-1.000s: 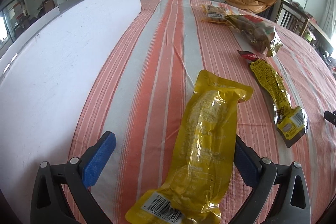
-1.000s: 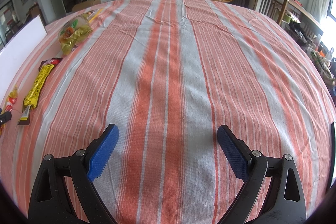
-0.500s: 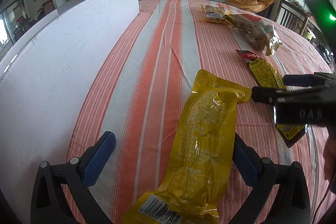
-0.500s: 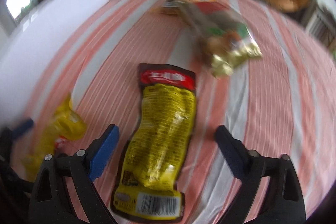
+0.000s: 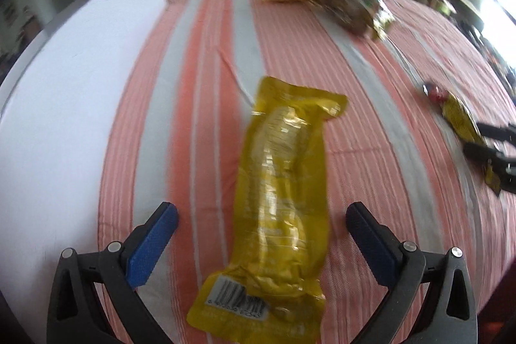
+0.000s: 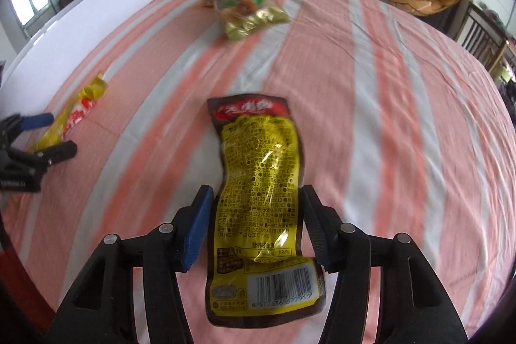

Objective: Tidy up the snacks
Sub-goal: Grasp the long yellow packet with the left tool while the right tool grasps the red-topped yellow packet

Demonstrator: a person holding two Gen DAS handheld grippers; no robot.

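Tongs on the left [image 5: 262, 226] stand spread wide over the yellow packet [image 5: 283, 202], which lies flat on the striped tabletop [image 5: 200, 60] just beside the white board [image 5: 71, 105]; neither pad touches it. Closing from here could pinch only the slack film at the edges, so the packet may slide or fold instead of lifting. Blur in this view makes the gap to the cloth hard to judge.

Seen from the right wrist, the right tongs [image 6: 256, 224] have just been narrowing around the dark-edged yellow pouch [image 6: 261, 182], well away from the board; the pads sit at its edges, and I cannot tell whether they press. A grip on such a thin, glossy pouch could buckle it or slip off, or snag the cloth.
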